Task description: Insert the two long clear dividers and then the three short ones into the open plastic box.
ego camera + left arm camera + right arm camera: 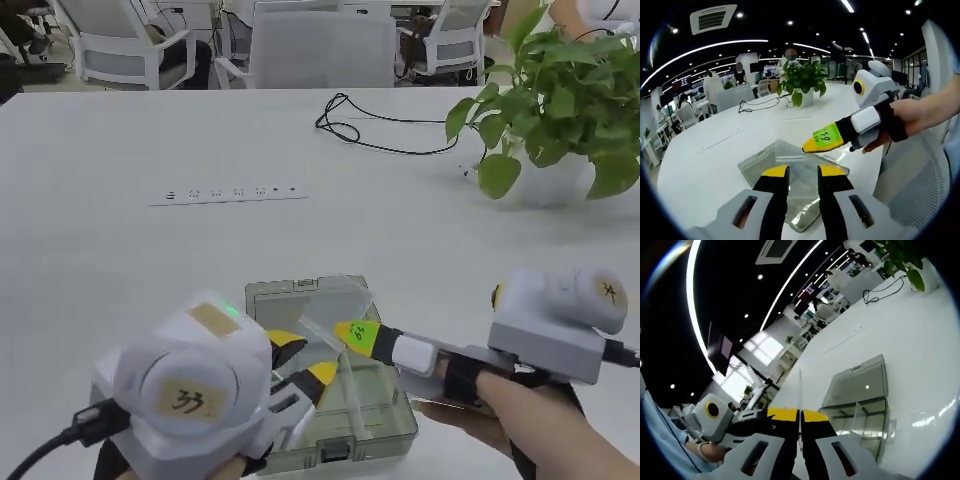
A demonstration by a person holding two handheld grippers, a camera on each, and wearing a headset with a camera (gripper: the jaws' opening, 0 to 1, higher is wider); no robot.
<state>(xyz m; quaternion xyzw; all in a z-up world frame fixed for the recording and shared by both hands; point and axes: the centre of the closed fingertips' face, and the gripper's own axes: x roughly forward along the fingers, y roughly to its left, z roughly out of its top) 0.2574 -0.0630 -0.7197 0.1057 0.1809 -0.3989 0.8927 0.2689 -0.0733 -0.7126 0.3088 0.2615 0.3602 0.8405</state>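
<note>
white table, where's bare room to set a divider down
Bare: the white table left of the clear plastic box, below the white power strip; also between box and green potted plant. Crowded: over the box, where left tongs and right tongs meet.

The right tool (800, 415) pinches 1 clear divider (800, 387) edge-on, the open plastic box (858, 386) just beside it.
</note>
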